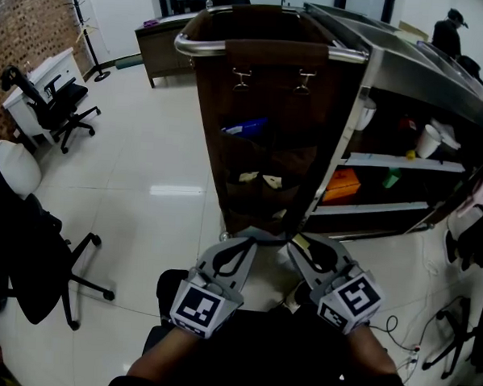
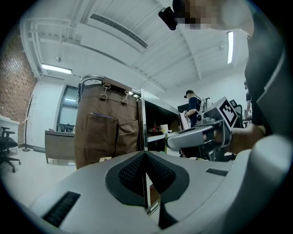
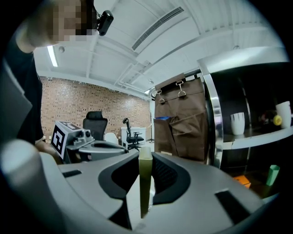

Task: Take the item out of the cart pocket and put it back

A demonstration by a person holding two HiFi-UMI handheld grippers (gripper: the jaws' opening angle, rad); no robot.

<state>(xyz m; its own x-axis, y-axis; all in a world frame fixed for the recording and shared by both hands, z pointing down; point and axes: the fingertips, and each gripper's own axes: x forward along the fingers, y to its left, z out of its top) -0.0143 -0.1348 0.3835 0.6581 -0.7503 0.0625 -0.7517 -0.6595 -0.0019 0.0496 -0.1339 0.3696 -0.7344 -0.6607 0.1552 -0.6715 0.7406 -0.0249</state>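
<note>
My right hand-held gripper (image 3: 145,156) is clamped on a thin olive-green item (image 3: 145,183), which shows edge-on between the pads. My left hand-held gripper (image 2: 145,157) has its jaws pinched together with nothing in them. Both sit side by side low in the head view, just short of the brown fabric pockets (image 1: 263,165) hanging off the cart (image 1: 233,44), so the item's out in the air, not in a pocket. Further out, a blue packet (image 1: 246,129) pokes out of the upper pocket, and a white cup (image 1: 427,141) stands on the cart's shelf (image 1: 388,162) off to the right.
</note>
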